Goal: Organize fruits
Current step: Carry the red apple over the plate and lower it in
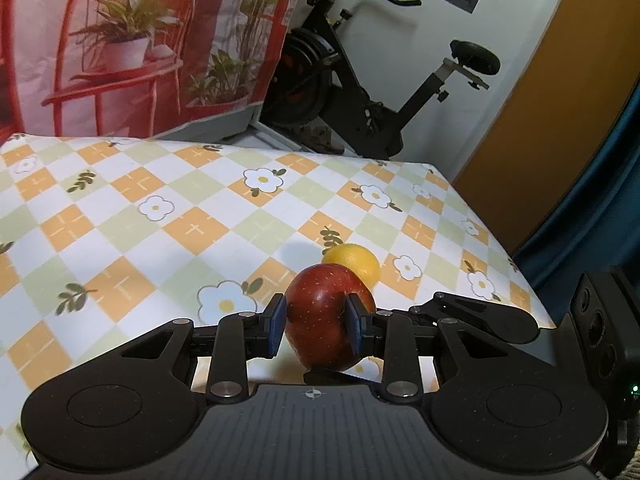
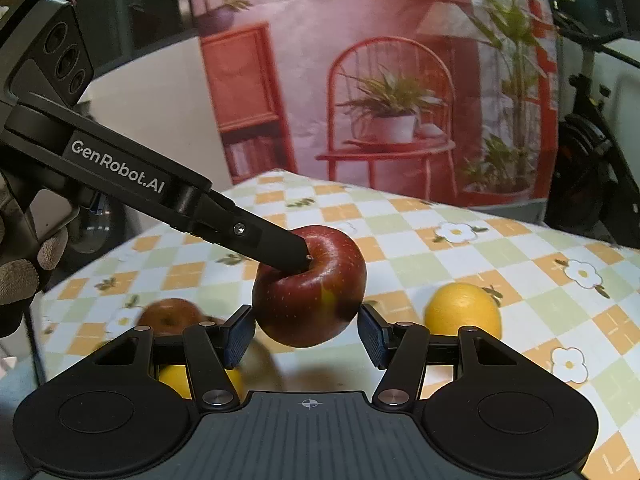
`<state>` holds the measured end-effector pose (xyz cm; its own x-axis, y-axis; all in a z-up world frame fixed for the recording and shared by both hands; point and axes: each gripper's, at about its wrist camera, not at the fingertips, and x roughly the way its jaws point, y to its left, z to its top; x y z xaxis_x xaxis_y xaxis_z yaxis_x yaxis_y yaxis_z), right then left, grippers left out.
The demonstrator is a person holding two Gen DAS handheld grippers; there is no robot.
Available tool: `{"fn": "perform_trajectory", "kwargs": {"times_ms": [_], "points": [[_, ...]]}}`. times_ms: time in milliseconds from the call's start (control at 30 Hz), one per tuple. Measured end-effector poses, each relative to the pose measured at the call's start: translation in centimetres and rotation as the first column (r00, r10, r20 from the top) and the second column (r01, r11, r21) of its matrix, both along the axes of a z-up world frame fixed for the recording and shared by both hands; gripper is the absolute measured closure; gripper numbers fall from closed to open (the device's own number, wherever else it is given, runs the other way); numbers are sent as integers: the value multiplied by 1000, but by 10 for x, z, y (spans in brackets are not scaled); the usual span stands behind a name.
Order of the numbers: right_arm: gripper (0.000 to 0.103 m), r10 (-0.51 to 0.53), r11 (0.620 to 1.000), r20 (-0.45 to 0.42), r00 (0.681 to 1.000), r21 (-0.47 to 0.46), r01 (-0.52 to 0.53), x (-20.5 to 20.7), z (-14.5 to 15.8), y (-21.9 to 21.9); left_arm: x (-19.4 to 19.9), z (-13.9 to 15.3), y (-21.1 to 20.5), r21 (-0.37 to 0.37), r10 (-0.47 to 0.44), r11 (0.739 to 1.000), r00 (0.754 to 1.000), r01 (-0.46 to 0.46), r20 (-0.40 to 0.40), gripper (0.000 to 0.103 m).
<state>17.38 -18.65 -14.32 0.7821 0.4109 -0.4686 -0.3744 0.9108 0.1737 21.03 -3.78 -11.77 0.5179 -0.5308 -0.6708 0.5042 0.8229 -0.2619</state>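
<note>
The left gripper [image 1: 316,328], marked "GenRobot.AI" along its arm, clamps a red apple [image 1: 329,316] with pale speckles and a yellow-green streak, raised above the checked floral tablecloth [image 1: 160,216]. The right gripper [image 2: 306,338] is open, blue pads [image 2: 240,338] flanking the apple without touching. A lemon [image 2: 462,310] lies just beyond on the cloth.

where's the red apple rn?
The round red apple is clamped between the left gripper pads, lifted over the checkered floral tablecloth, just ahead of the open right gripper.
</note>
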Motion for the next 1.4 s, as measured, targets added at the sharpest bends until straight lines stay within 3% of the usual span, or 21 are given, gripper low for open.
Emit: {"fn": "perform_trajectory", "kwargs": {"times_ms": [500, 933, 1400], "points": [[50, 176, 984, -31, 984, -1, -176, -52, 19, 61, -69, 13, 56, 38, 47, 998, 999, -46, -27, 69], [50, 258, 964, -136, 957, -23, -263, -55, 4, 90, -77, -11, 80, 41, 82, 996, 992, -78, -92, 69], [50, 295, 953, -145, 944, -30, -302, -49, 2, 101, -78, -12, 92, 42, 122, 992, 987, -118, -101, 69]]}}
